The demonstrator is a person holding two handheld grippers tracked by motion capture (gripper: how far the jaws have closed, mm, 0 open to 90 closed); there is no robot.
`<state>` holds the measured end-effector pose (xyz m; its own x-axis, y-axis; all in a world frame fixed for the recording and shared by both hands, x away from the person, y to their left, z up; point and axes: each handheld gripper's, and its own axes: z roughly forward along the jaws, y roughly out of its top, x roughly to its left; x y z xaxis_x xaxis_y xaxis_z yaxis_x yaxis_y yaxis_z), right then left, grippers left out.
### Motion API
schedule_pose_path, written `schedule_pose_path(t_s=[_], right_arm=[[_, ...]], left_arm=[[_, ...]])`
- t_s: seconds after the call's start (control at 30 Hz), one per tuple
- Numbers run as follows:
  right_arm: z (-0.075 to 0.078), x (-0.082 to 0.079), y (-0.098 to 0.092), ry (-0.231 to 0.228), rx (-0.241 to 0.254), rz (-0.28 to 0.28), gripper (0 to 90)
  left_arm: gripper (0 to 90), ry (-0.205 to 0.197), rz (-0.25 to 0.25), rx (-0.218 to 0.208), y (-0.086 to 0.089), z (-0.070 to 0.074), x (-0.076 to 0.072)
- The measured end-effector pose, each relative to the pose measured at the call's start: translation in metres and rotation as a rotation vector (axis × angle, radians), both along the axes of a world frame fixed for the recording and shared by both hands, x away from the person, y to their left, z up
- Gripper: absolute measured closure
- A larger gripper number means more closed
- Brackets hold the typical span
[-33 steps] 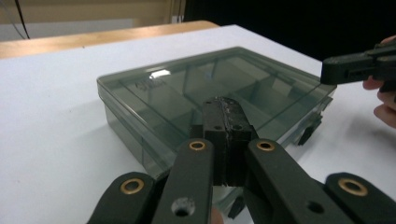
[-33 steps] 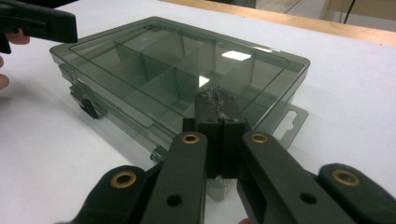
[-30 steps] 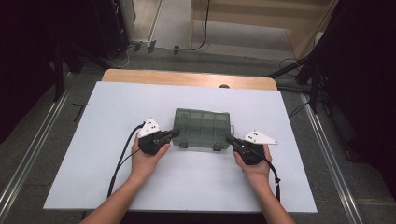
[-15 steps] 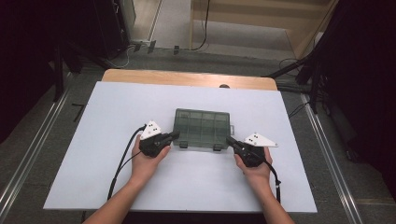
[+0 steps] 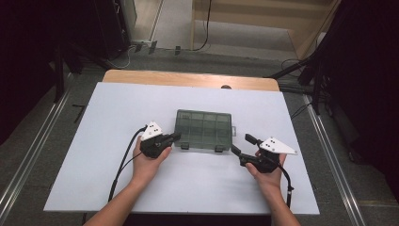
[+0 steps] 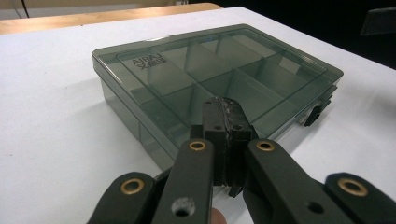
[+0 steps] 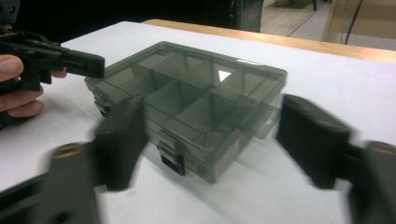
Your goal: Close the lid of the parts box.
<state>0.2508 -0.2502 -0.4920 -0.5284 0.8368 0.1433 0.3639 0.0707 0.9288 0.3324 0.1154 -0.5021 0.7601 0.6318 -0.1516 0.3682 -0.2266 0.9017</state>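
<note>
1. Left tool [image 5: 176, 137]: jaws pressed together, tip touching the near-left corner of the box lid, nothing pinched.
2. Right tool [image 5: 242, 144]: jaws have just been opening, now spread wide, nothing between them, just off the box's near-right corner.
3. Translucent dark-green plastic compartment box [image 5: 203, 129]: lid closed, flat on the white worktop [image 5: 117, 108], centre, between both tools.

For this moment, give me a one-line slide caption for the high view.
Closed left gripper rests at the compartment box's left edge while the right gripper, its jaws just opened, sits apart from the box's right corner.
</note>
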Motion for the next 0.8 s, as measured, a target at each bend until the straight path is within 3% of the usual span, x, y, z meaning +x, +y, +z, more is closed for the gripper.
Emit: schedule_pose_path(t_s=[0.13,0.33,0.8], right_arm=[[-0.002,-0.007,-0.009,0.005,-0.014,-0.019,0.0],[-0.005,-0.016,-0.02,0.003,-0.01,-0.017,0.0],[-0.01,-0.035,-0.051,0.009,-0.007,-0.09,0.0]], left_arm=[[90.0,0.002,0.0,-0.001,0.0,0.0,0.0],[90.0,0.002,0.0,-0.001,0.0,0.0,0.0],[90.0,0.004,0.0,-0.002,0.0,0.0,0.001]])
